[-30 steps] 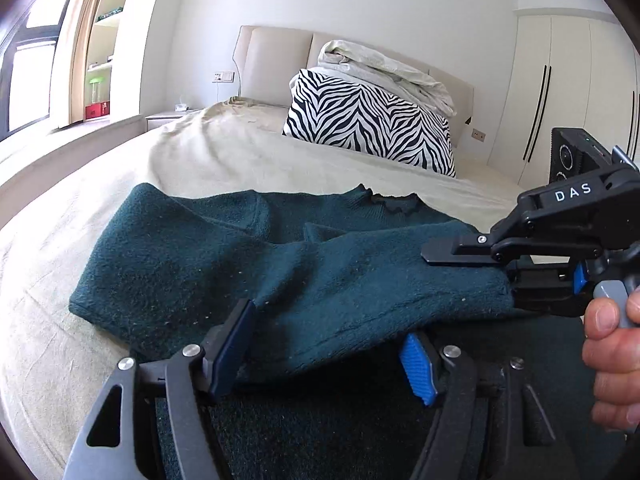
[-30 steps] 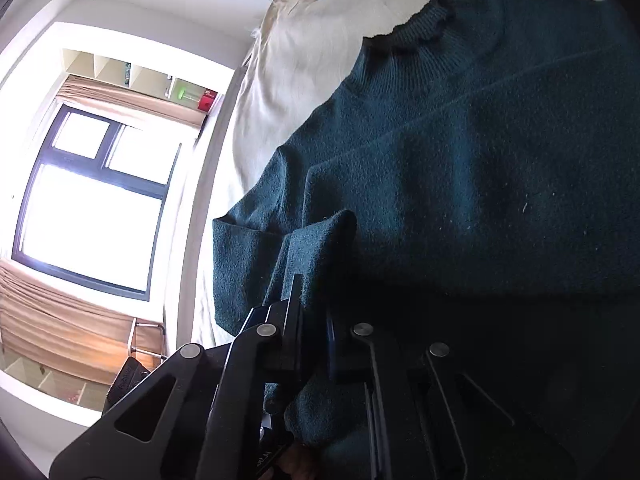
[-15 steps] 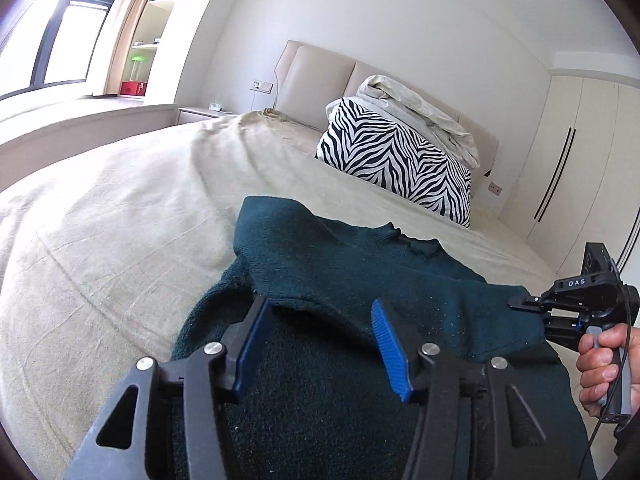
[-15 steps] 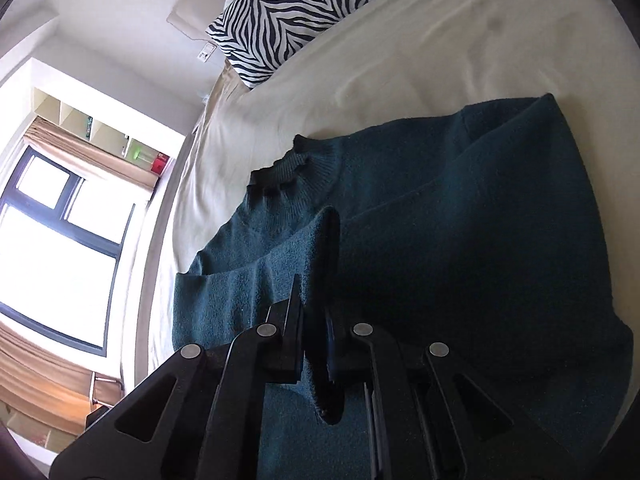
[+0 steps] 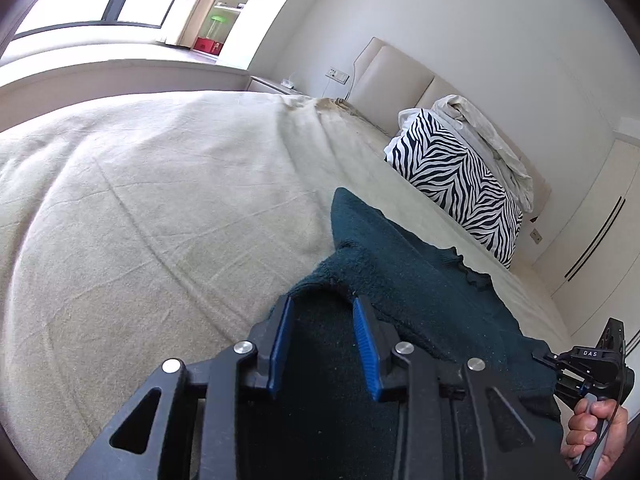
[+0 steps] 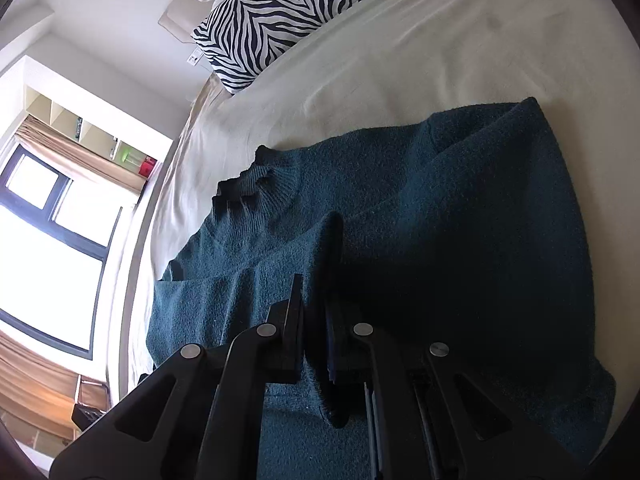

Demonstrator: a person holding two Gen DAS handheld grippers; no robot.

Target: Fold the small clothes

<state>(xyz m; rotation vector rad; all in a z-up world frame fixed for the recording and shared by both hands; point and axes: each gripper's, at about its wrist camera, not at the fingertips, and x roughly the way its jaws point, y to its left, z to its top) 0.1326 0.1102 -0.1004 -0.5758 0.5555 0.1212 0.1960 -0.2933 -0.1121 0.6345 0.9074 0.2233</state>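
While the sweater (image 5: 420, 292) lies flat on the bed (image 5: 160, 200), filling the lower middle and right of the left wrist view, the step in hand looks like gathering its near edge for a fold. At lower centre of that view the left gripper (image 5: 324, 312) is closing, with a raised fold of knit between its blue fingers (image 5: 280, 336); whether they press it yet I cannot tell. At the far lower right, a hand (image 5: 596, 432) carries the right gripper (image 6: 316, 312). In the right wrist view its fingers are clenched on a ridge of sweater at lower centre. Next, I judge, the left grip must finish closing before both lift and carry the edge over evenly.
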